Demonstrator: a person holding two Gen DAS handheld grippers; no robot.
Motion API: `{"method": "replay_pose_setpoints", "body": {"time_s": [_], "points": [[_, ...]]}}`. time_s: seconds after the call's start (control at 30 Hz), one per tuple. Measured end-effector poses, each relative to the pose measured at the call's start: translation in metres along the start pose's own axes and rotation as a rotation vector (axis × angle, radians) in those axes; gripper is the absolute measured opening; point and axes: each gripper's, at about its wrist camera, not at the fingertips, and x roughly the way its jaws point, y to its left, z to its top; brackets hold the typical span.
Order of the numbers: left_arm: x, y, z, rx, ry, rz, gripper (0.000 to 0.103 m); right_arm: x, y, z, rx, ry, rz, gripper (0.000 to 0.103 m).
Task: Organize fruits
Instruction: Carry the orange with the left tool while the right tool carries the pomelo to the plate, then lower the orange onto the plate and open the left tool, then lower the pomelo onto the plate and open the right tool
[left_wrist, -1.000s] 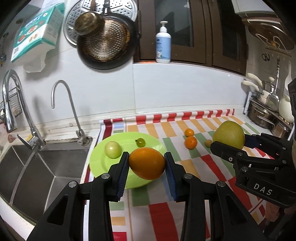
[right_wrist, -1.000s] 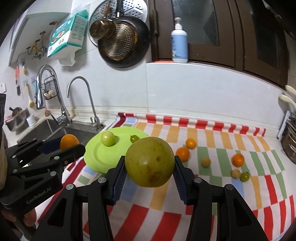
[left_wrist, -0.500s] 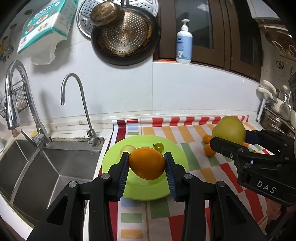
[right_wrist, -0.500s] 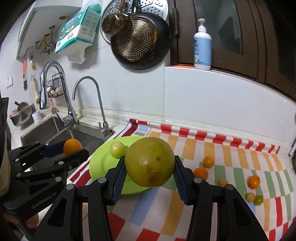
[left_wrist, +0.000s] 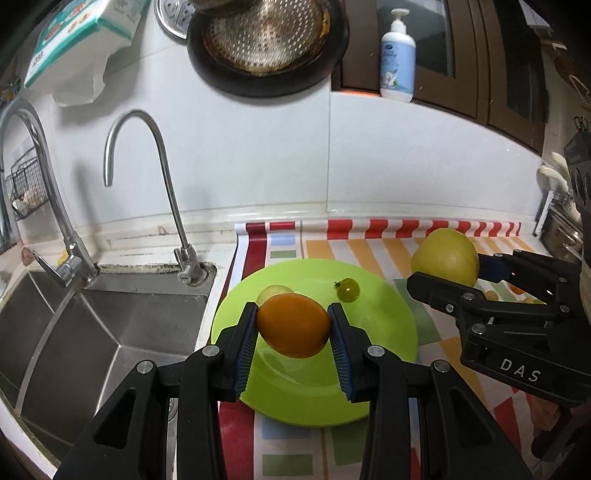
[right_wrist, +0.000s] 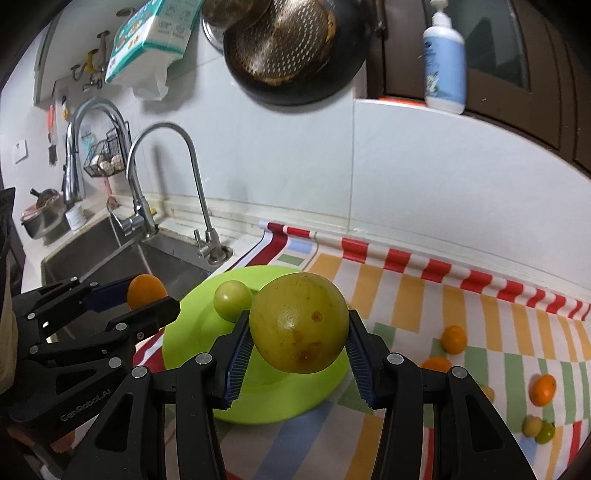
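Left wrist view: left gripper (left_wrist: 292, 328) jaws pinching an orange (left_wrist: 293, 325), held in the air above the near half of a green plate (left_wrist: 388, 332). Right wrist view: right gripper (right_wrist: 298, 332) jaws clamped on a large yellow-green fruit (right_wrist: 298, 323) with brown spots, likewise held above the plate (right_wrist: 192, 332), over its right part. Neither fruit set down yet; both grippers close together over the same plate.

Judged about midway. Already on the plate: a small green round fruit (right_wrist: 232, 300) toward the far left, and a tiny green tomato-like fruit (left_wrist: 348, 289) toward the far right, well apart from each other. Two more arriving in the jaws, still to be released. Bare room in the near middle of the plate for both, though the large fruit likely to roll once let go.

Left over on the striped cloth (right_wrist: 406, 291) covering the desk, right of the plate: three small oranges (right_wrist: 453, 339) and, farther toward the near right edge, a pale yellow fruit (right_wrist: 532, 425) touching a small green one (right_wrist: 546, 432). One more pale piece partly hidden behind the right jaw; kind not clear.

Sink (left_wrist: 122, 325) just left of the plate, holding no fruit as far as visible.
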Motion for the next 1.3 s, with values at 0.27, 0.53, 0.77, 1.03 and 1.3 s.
{"method": "replay_pose_setpoints", "body": {"time_s": [0.27, 0.53, 0.77, 1.03, 1.3], "points": [[0.03, 0.011, -0.004, -0.01, 0.052, 0.007, 0.038, 0.042, 0.0, 0.001, -0.024, 0.063, 0.027, 0.049], [0.054, 0.013, -0.007, -0.003, 0.09, 0.006, 0.038, 0.075, -0.003, -0.004, -0.019, 0.119, 0.047, 0.049], [0.071, 0.013, -0.011, -0.009, 0.118, 0.005, 0.038, 0.096, -0.006, -0.011, -0.015, 0.159, 0.054, 0.049], [0.077, 0.016, -0.012, -0.023, 0.127, 0.011, 0.041, 0.108, -0.006, -0.017, -0.008, 0.187, 0.065, 0.05], [0.062, 0.021, -0.007, -0.036, 0.093, 0.036, 0.046, 0.091, -0.008, -0.011, 0.003, 0.127, 0.046, 0.056]]}}
